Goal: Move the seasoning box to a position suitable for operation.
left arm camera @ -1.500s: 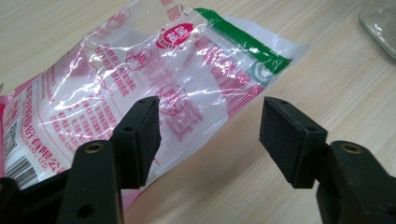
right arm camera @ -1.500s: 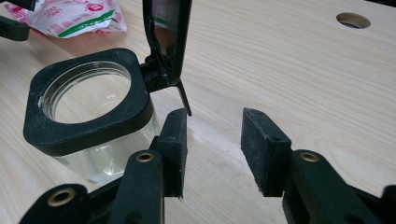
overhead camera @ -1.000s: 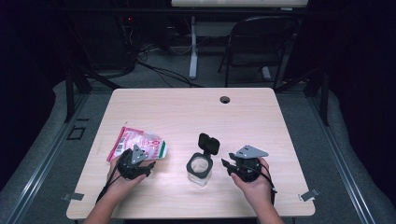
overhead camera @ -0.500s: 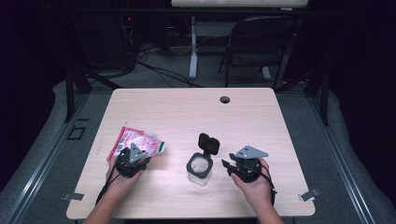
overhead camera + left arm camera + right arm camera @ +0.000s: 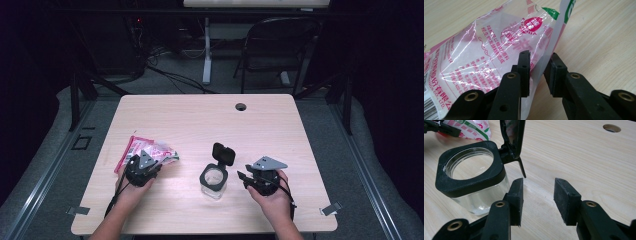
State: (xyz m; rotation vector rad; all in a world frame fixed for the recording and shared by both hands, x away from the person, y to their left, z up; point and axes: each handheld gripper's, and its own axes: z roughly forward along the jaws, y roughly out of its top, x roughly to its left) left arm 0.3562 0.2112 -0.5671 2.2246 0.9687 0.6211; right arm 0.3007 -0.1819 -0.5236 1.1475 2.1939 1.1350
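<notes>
One clear jar (image 5: 213, 182) stands on the desk (image 5: 210, 120) near the front edge, about in the middle between the two hands. It has a black square collar around its round mouth, and its black lid (image 5: 223, 154) is flipped up on a hinge at the back. In the right gripper view the jar (image 5: 471, 182) looks empty; I see only clear glass through the mouth.

One plastic bag (image 5: 145, 151) with pink and red print lies toward the front left corner of the desk. It is transparent in part, but what is inside I cannot tell.

The left tongs (image 5: 159, 164) have just been closing on the bag. In the left gripper view the bag's edge (image 5: 499, 50) passes between the two jaws and one pad presses against the film, so the left tongs (image 5: 539, 72) seem to pinch it.

The right tongs (image 5: 242, 178) rest just right of the jar. In the right gripper view the right tongs (image 5: 537, 195) are spread apart with only bare desk between them, and the jar is just beside one jaw, not touched.
</notes>
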